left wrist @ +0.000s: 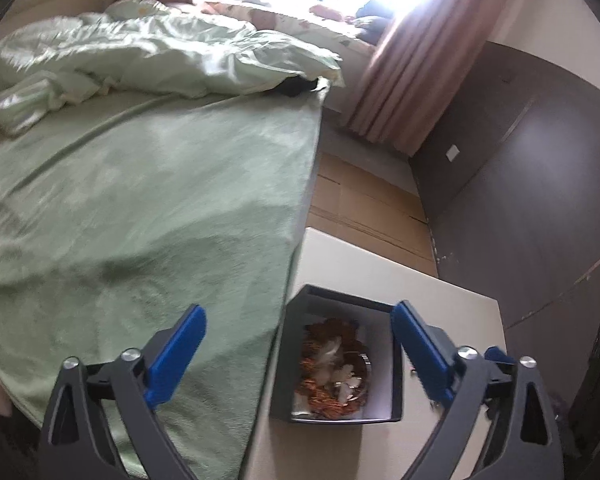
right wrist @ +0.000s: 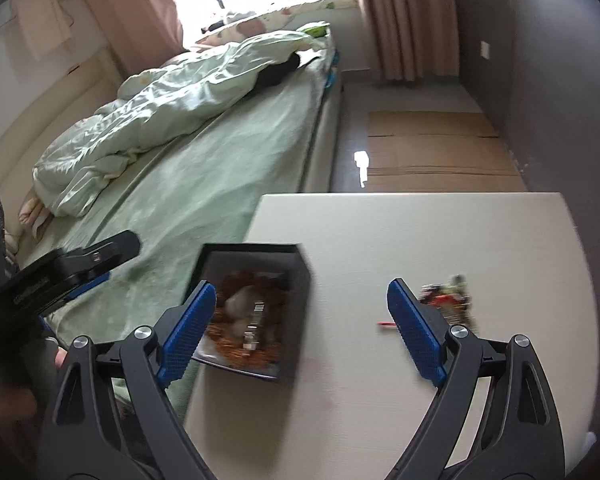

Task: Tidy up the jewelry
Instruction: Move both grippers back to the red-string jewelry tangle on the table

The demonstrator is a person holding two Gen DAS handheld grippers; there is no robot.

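Observation:
A black open box [left wrist: 396, 390] sits on the cream table [left wrist: 452, 292] near its left edge. It holds orange-brown beaded jewelry with white pieces [left wrist: 332, 372] and a silver watch. The box also shows in the right wrist view [right wrist: 300, 280], with the jewelry [right wrist: 248, 320] inside. A small heap of loose jewelry [right wrist: 448, 294] and a red bit [right wrist: 386, 323] lie on the table to the right. My left gripper [left wrist: 298, 316] is open and empty above the box. My right gripper [right wrist: 302, 296] is open and empty, over the box's right side and the table [right wrist: 420, 232].
A bed with a green sheet [left wrist: 140, 200] and a rumpled quilt [left wrist: 140, 52] borders the table's left side. Flat cardboard [right wrist: 432, 148] lies on the floor beyond the table. Dark wall panels [left wrist: 540, 180] stand to the right. The left gripper's body [right wrist: 60, 272] shows at the left.

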